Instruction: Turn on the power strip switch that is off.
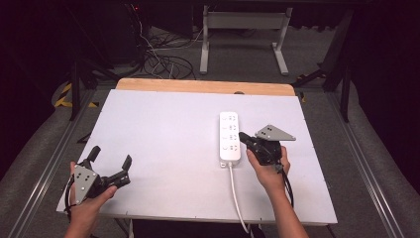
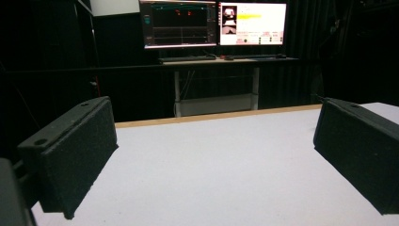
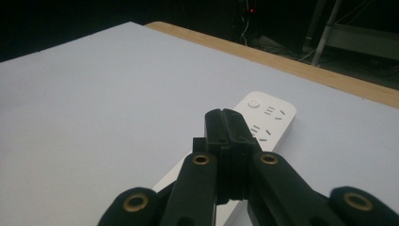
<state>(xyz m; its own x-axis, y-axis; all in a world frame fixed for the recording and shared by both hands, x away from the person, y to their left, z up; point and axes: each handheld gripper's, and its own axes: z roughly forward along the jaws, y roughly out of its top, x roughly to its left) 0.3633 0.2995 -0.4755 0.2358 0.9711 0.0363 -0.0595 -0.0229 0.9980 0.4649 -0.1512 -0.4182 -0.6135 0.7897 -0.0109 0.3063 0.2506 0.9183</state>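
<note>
A white power strip [image 1: 230,137] lies lengthwise right of the table's middle, its white cable [image 1: 236,196] running off the near edge. My right gripper [image 1: 242,136] is shut with nothing between its jaws, its tip at the strip's right edge. In the right gripper view the closed jaws [image 3: 223,123] hang just above the power strip [image 3: 268,116], whose round button sits at its far end. My left gripper [image 1: 110,157] is held wide open at the near left corner. In the left gripper view the left gripper [image 2: 214,157] has only bare white table between its pads.
The white table top [image 1: 163,129] has a wooden strip [image 1: 203,86] along its far edge. Beyond it, cables [image 1: 163,62] lie on the floor beside a white desk frame [image 1: 245,29]. Two lit monitors [image 2: 211,23] stand on a desk past the table.
</note>
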